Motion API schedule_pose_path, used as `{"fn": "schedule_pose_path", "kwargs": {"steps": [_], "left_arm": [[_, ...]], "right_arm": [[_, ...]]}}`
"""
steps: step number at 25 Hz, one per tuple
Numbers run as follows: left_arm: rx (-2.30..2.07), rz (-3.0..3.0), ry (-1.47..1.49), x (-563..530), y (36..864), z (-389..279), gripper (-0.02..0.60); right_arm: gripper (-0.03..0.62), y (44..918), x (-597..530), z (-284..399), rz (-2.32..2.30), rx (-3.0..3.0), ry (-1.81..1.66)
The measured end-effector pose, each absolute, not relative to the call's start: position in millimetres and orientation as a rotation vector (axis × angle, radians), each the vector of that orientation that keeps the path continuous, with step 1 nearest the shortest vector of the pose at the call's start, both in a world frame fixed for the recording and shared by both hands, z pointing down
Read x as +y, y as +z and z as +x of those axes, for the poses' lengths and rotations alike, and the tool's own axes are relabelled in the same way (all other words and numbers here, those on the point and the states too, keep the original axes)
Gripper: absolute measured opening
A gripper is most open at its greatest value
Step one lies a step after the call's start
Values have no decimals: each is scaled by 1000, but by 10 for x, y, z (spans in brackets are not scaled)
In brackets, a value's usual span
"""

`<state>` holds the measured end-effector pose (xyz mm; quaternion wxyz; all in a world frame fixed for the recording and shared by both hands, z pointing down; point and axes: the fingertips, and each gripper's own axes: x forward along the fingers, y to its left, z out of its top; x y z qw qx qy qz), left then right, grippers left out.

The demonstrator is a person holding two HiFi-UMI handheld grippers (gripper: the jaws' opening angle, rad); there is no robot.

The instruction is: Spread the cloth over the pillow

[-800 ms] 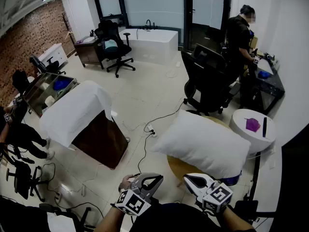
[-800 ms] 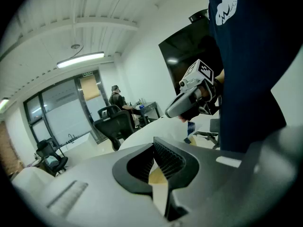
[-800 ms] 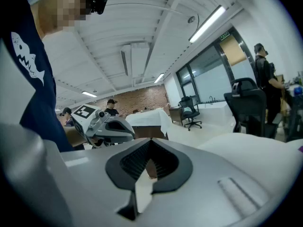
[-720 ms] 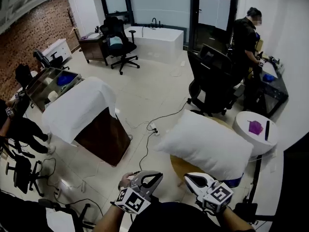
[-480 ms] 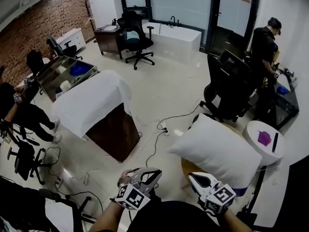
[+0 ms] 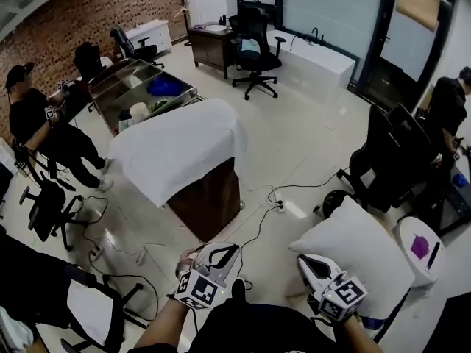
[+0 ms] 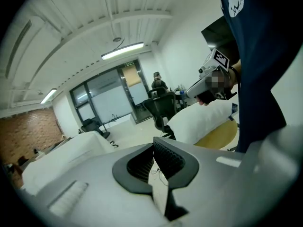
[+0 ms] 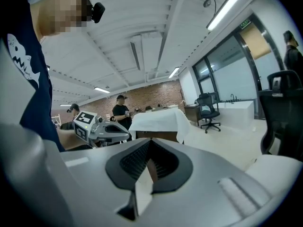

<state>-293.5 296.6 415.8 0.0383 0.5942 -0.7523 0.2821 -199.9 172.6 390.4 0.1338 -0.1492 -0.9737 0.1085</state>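
Head view is swinging left: cloth (image 6: 180, 149) now sitting mid-picture, pillow (image 6: 360, 259) sliding toward lower right. I am guessing this means going for cloth first.

Left gripper (image 6: 229, 250) and right gripper (image 6: 303, 262) are hanging just left of pillow, both pinched tight, holding nothing.

Cloth is draping white and big over brown cabinet (image 6: 213, 197), well left of pillow. Maybe lying loose, too far to tell.
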Motion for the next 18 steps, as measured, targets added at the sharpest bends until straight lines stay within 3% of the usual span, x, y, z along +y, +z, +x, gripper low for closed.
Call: {"fn": "schedule_pose_path", "kwargs": {"steps": [6,11,18], "left_arm": [[-2462,1511,907,3587,4260,-3818,0],[-2519,1256,924,4105,4431,-4390,38],[-2495,856,835,4798,4888,-4984,143]], "right_arm": [[6,3835,1902,-2739,-500,-2837,323],[6,3877,1957,-3181,-500,-2828,282],[7,3968,2029,-3621,-598,-2768,264]]}}
